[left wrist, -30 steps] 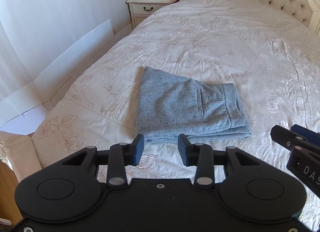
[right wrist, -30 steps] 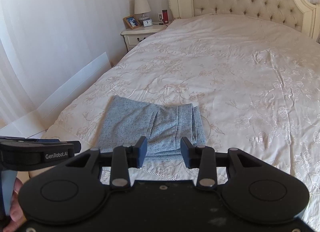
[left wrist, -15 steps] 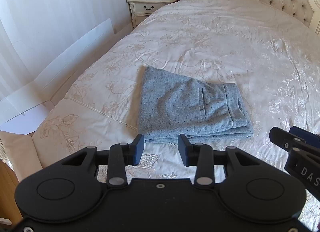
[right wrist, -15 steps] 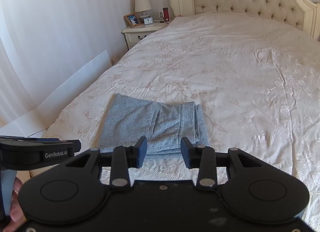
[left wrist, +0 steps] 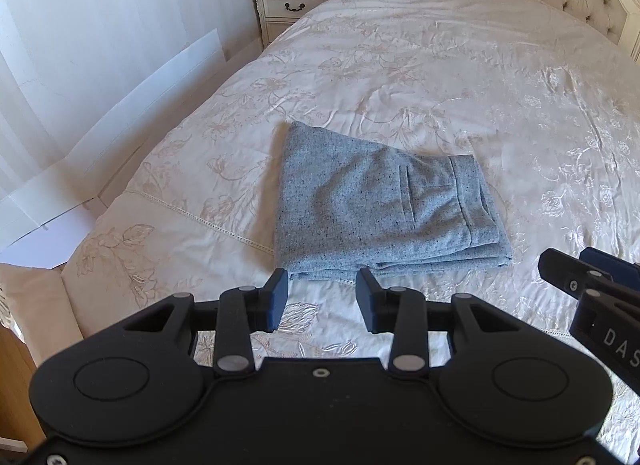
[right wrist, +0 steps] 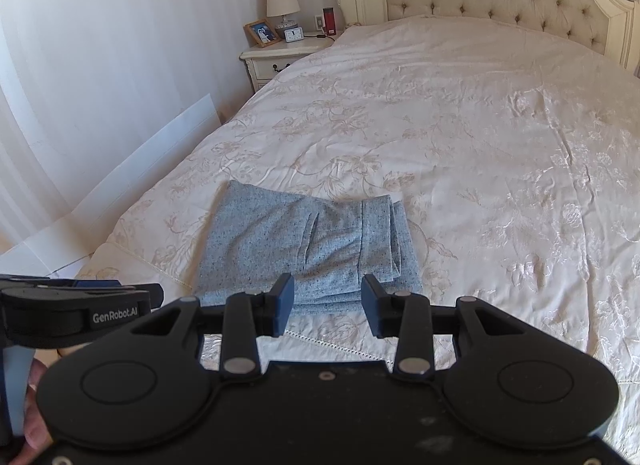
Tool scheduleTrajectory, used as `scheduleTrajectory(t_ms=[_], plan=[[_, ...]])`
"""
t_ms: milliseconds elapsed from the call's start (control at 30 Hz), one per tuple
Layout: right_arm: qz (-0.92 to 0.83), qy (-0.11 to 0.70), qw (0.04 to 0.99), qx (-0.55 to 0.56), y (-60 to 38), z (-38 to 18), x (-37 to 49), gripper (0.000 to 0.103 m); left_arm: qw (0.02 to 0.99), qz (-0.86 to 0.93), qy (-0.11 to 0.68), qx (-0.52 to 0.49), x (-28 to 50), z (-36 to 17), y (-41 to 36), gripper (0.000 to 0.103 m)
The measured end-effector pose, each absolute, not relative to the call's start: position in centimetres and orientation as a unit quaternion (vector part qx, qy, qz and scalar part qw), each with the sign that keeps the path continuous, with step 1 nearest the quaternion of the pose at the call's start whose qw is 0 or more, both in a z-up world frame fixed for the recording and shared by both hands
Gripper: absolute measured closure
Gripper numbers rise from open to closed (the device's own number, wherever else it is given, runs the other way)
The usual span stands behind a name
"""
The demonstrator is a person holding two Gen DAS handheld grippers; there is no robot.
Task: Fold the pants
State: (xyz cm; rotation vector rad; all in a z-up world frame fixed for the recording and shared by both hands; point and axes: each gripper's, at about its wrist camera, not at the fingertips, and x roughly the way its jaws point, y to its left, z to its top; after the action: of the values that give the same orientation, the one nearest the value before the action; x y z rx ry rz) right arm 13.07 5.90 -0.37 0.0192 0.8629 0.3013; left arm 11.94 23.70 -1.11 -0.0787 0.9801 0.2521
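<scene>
Cream floral bedspread [left wrist: 460,77] spreads ahead, and the folded grey pants [left wrist: 376,205] lie at my twelve o'clock, long axis nine-to-three, just beyond my left claw [left wrist: 321,297], my right claw [right wrist: 327,305] a touch farther back, both parted and holding nothing.
</scene>
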Motion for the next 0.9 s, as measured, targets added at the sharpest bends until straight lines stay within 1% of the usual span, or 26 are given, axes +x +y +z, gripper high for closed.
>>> scheduleTrajectory(t_ms=[900], plan=[[0.138,0.436,0.889,0.014,6.4,-1.9,14.3,0.063,0.865,0.118,0.486,-0.041,12.7,-2.3,23.8,0.055]])
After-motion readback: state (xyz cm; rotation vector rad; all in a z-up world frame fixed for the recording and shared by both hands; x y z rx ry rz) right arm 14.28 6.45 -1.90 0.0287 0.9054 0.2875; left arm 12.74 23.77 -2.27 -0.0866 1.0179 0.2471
